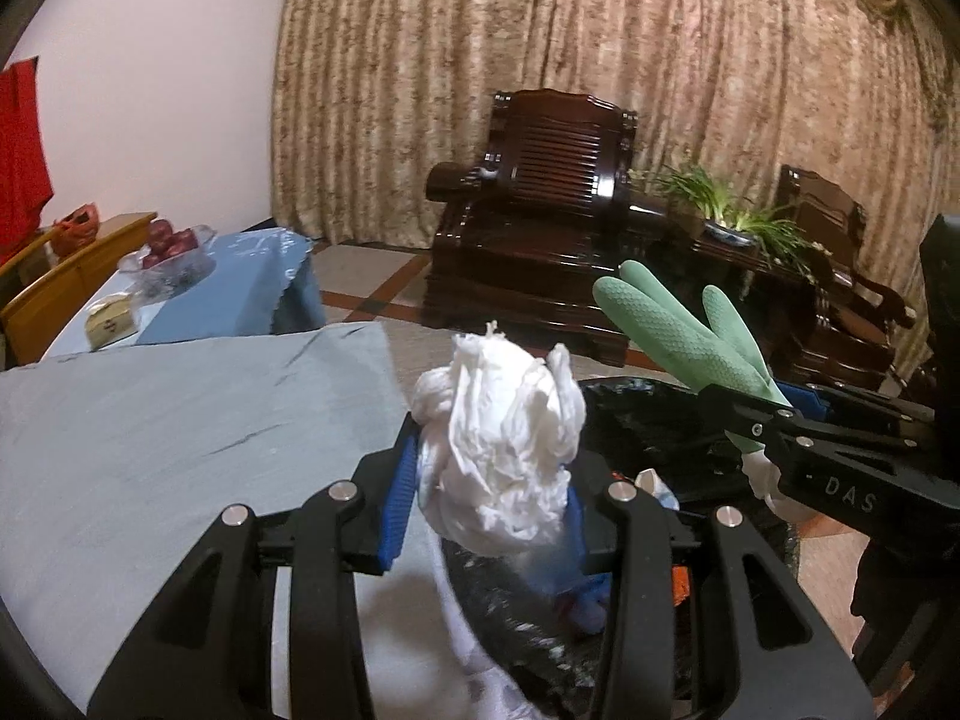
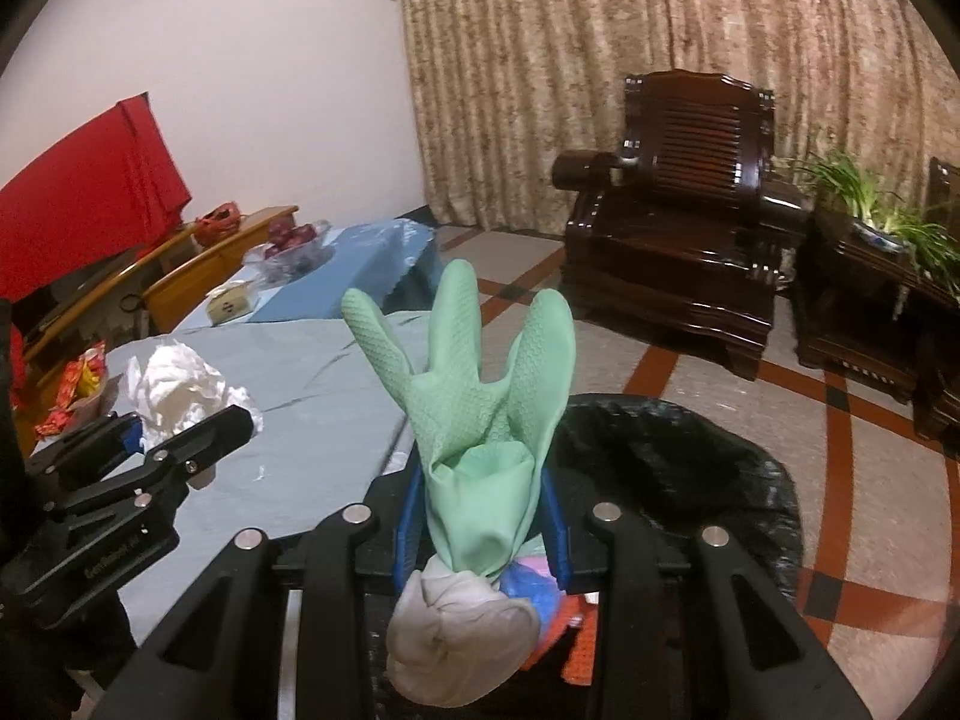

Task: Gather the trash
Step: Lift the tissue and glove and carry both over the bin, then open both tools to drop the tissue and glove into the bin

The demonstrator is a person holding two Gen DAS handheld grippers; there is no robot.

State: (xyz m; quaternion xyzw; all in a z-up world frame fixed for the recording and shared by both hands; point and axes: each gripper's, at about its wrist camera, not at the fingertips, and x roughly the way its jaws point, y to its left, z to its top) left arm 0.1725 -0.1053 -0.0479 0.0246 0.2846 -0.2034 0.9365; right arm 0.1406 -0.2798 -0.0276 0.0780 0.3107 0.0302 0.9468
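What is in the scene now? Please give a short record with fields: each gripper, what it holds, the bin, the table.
left gripper: shut on tissue, near the bin's edge
right gripper: shut on green glove, fingers pointing up, over the bin
bin: black liner, some trash already inside
table: grey-blue cloth
far table: fruit bowl, small box
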